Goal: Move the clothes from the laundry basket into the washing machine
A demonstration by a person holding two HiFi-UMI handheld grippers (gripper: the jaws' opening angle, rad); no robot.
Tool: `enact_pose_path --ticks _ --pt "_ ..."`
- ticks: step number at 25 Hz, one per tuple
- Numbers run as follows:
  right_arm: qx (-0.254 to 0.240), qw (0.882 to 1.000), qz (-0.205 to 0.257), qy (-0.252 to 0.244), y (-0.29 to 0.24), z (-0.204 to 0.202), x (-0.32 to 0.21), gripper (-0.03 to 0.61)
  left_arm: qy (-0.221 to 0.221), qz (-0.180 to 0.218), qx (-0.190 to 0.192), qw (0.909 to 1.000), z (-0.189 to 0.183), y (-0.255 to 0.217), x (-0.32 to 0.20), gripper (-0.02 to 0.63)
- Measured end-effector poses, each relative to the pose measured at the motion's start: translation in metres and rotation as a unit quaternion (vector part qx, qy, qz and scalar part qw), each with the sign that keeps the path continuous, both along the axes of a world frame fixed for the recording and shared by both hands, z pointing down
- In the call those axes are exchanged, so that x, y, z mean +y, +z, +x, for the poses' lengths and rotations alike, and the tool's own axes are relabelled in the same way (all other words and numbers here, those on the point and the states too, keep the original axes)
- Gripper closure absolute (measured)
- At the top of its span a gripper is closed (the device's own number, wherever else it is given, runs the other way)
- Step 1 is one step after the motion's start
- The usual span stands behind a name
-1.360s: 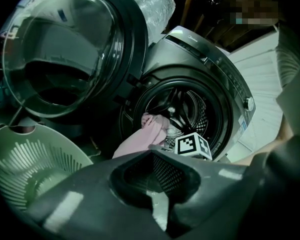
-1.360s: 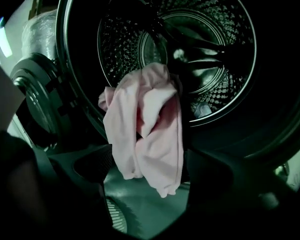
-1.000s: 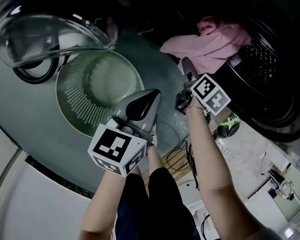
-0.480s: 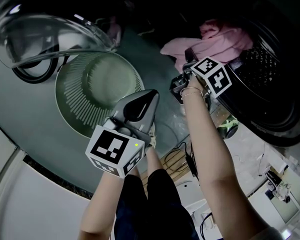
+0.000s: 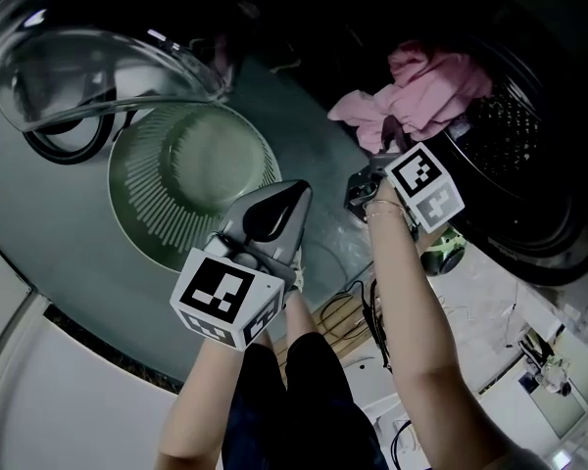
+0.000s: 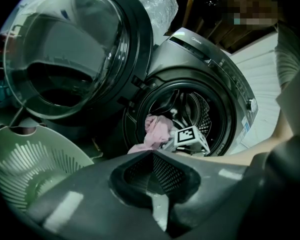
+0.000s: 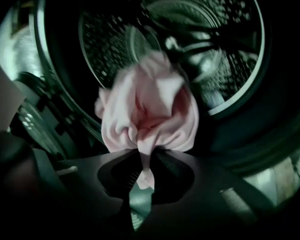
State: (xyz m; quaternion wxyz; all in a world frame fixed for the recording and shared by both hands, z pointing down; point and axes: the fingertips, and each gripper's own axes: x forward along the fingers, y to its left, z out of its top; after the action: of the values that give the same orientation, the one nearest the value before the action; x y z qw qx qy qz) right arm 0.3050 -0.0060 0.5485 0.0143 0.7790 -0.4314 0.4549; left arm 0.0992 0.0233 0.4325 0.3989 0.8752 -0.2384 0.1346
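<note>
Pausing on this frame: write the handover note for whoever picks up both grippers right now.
Left gripper: jaws together with nothing between them, hovering beside the laundry basket.
Right gripper: jaws clamped on the pink garment, held at the mouth of the drum. One fold droops outside the opening.
The door is open, and no clothes show in the basket.
Left to do: probably push the garment fully into the drum, open the jaws and back out.
</note>
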Motion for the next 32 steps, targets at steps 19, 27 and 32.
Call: enact_pose_path --ticks 19,27,32 --pt "0.239 0.964 0.118 0.024 -0.119 0.116 -0.083 0.506 0.02 0.02 0.007 0.9996 0.022 -0.011 -0.001 0.614" --pt "0.179 0.984 0.015 -0.017 -0.046 0.114 -0.076 0.39 0.018 0.017 0.007 0.9997 0.018 -0.005 0.001 0.614" --pt "0.131 0.991 0.021 -0.021 -0.043 0.106 -0.052 0.167 0.018 0.013 0.006 0.9997 0.018 -0.009 0.004 0.614"
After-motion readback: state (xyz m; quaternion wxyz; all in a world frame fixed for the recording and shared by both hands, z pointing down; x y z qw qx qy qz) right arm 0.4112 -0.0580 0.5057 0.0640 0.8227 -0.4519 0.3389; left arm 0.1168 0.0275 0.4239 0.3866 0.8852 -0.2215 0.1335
